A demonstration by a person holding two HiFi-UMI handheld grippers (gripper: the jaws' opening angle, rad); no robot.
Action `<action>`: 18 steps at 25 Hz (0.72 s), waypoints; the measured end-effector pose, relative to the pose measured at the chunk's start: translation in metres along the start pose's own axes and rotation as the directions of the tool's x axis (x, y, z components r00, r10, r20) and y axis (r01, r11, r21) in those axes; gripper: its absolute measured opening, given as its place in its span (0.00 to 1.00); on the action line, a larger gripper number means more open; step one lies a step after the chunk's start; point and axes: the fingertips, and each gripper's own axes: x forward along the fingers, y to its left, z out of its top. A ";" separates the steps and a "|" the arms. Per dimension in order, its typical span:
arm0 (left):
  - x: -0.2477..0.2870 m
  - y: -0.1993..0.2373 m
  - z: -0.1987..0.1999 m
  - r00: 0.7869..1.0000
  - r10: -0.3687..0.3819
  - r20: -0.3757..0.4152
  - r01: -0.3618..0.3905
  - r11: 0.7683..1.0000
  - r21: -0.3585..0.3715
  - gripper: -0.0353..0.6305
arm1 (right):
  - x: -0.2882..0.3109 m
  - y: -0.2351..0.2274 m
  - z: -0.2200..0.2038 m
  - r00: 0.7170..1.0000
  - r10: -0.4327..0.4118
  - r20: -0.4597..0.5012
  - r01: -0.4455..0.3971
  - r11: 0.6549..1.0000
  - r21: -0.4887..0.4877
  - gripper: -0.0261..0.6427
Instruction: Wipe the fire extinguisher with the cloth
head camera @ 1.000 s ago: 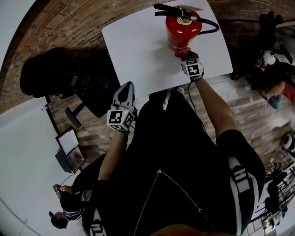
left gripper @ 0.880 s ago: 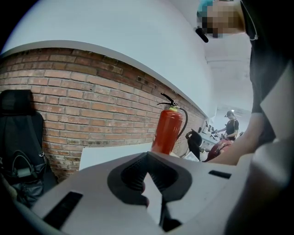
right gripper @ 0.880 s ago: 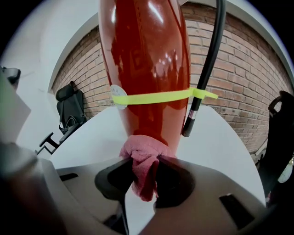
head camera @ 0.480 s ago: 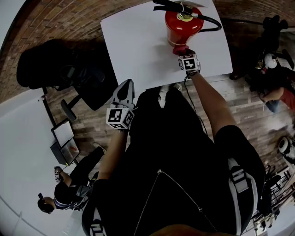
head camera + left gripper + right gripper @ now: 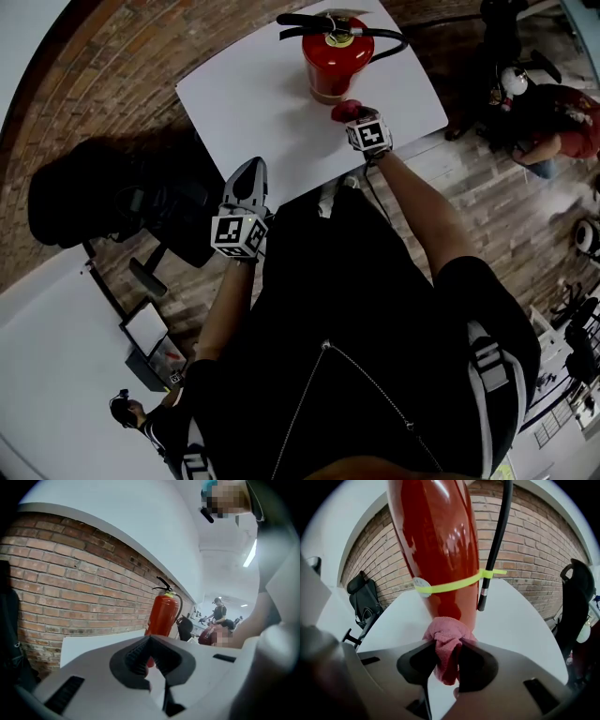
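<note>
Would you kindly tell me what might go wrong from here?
The fire extinguisher stands free near the table's far edge, with the left gripper well away; a hard push with the cloth in the right gripper might tip or slide it. The cloth might also snag the hanging hose.

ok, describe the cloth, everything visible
The cloth is pink, soft terry-like fabric, bunched into a wad. The right gripper is shut on it, with a fold hanging below the jaws. It is held above the white table, at the red extinguisher's lower body; whether it touches is unclear.
</note>
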 end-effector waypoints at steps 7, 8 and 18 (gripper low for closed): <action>0.018 0.008 0.014 0.992 -0.127 0.021 0.127 0.992 0.011 0.08 | -0.069 0.027 0.041 0.990 -0.063 0.125 0.061 0.998 0.014 0.22; 0.019 0.009 0.015 0.990 -0.141 0.021 0.141 0.990 0.011 0.08 | -0.081 0.034 0.049 0.986 -0.072 0.152 0.069 0.997 0.019 0.22; 0.025 0.019 0.015 0.970 -0.241 0.026 0.240 0.970 0.022 0.08 | -0.190 0.084 0.144 0.894 -0.182 0.410 0.155 0.983 0.099 0.22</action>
